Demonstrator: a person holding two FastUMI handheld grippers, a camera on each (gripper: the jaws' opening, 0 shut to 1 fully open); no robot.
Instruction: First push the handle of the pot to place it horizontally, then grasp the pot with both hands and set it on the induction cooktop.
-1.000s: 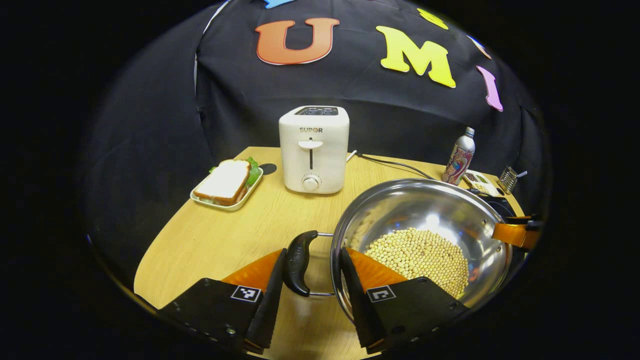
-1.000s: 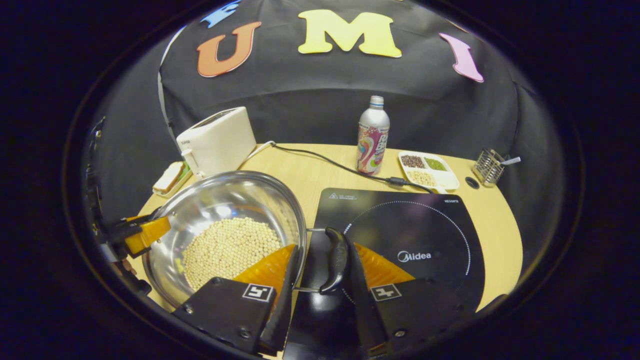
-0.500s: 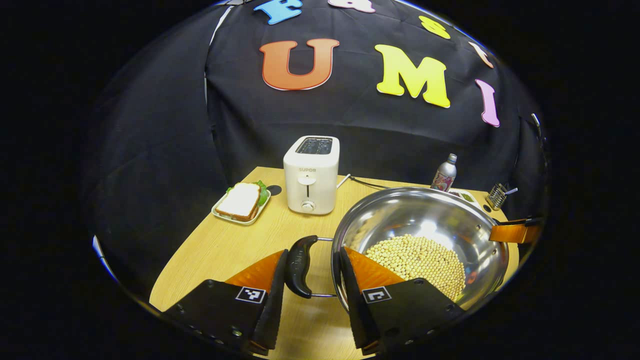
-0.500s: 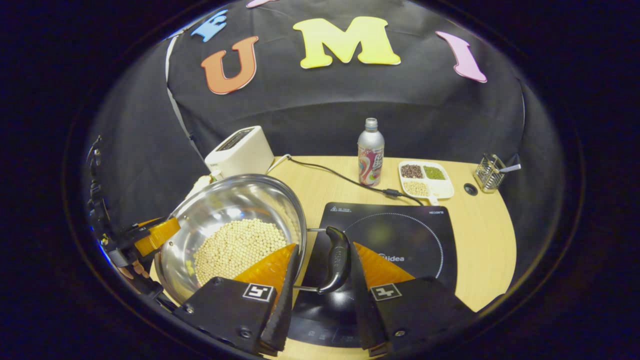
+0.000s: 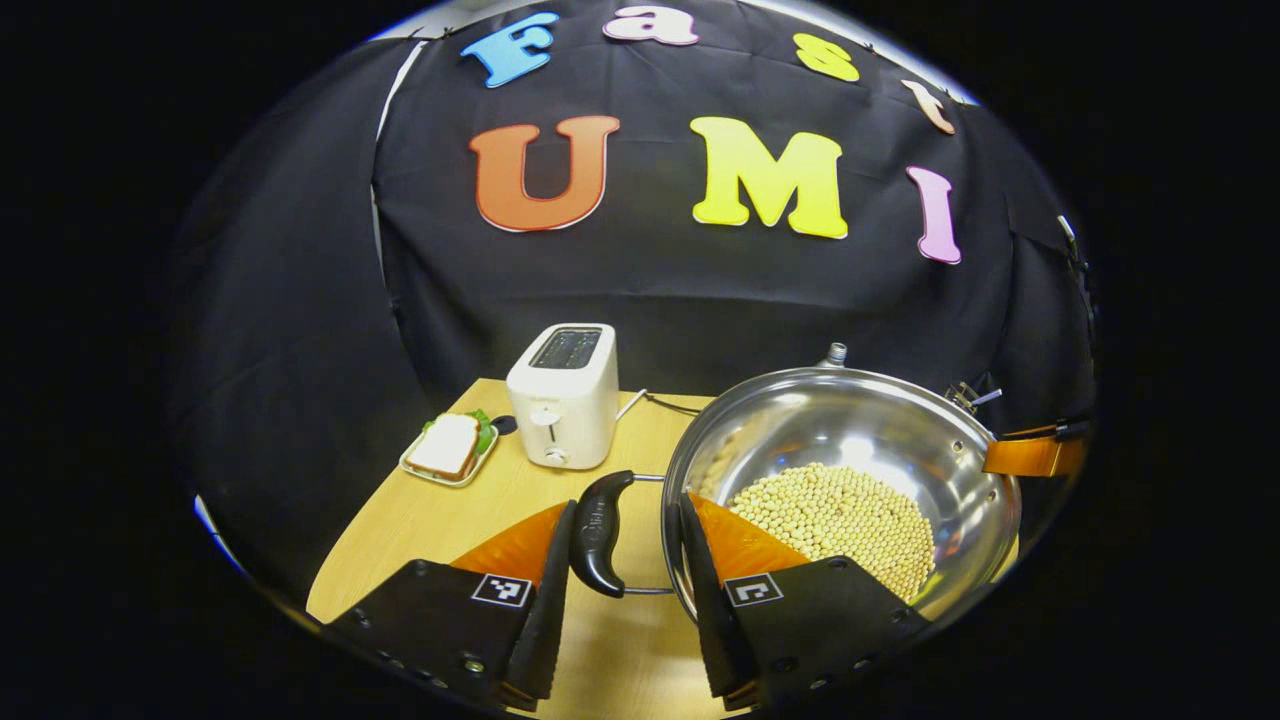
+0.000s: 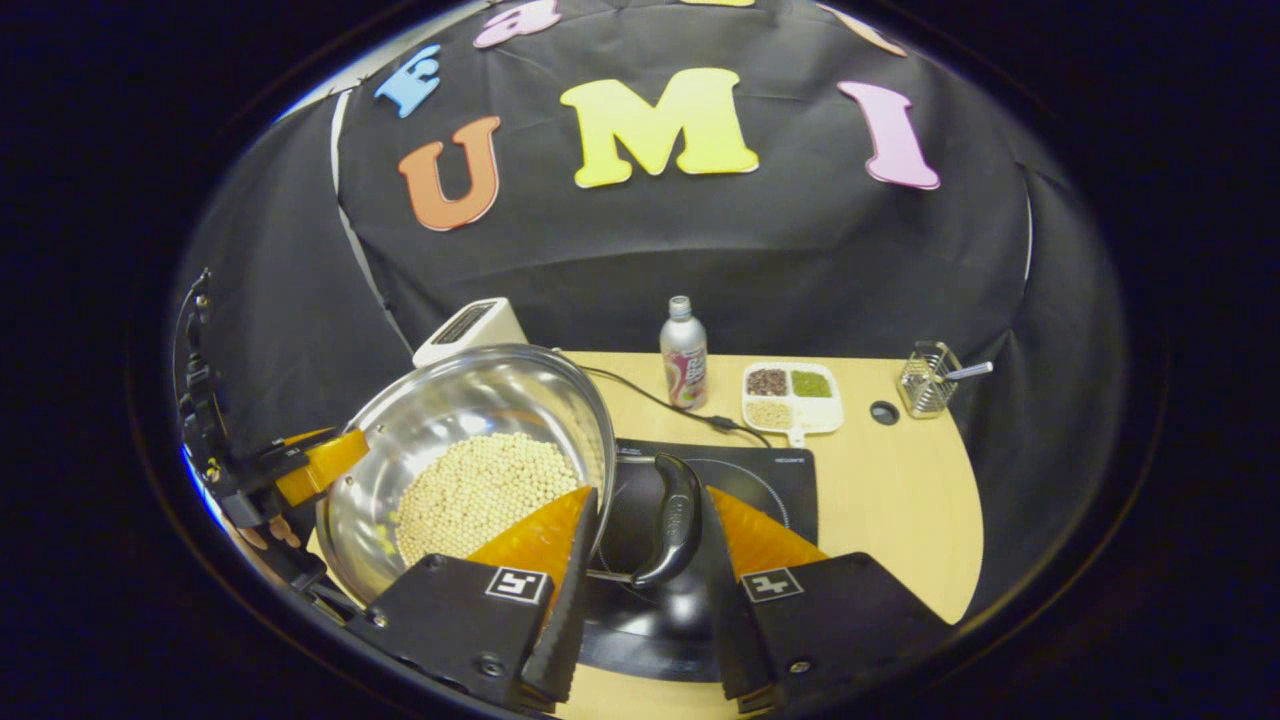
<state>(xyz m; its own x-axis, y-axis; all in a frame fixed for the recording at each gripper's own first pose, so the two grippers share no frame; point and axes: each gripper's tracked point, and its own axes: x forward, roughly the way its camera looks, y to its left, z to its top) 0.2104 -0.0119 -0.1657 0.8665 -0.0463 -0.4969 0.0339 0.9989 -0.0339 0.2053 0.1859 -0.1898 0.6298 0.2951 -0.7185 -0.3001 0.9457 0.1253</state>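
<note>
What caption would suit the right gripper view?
Right gripper grips a handle of the bean-filled pot, held above the induction cooktop.

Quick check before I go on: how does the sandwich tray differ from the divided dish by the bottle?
The sandwich tray holds one sandwich with greens; the divided dish holds three separate heaps: dark, green and pale. The tray sits left of the toaster, the dish right of the bottle, beyond the induction cooktop. The dish has compartments; the tray shows none. Both are pale, shallow and flat on the table.

Both grippers: black bodies w/ square tag markers (image 5: 501, 590) (screws along edges).
</note>
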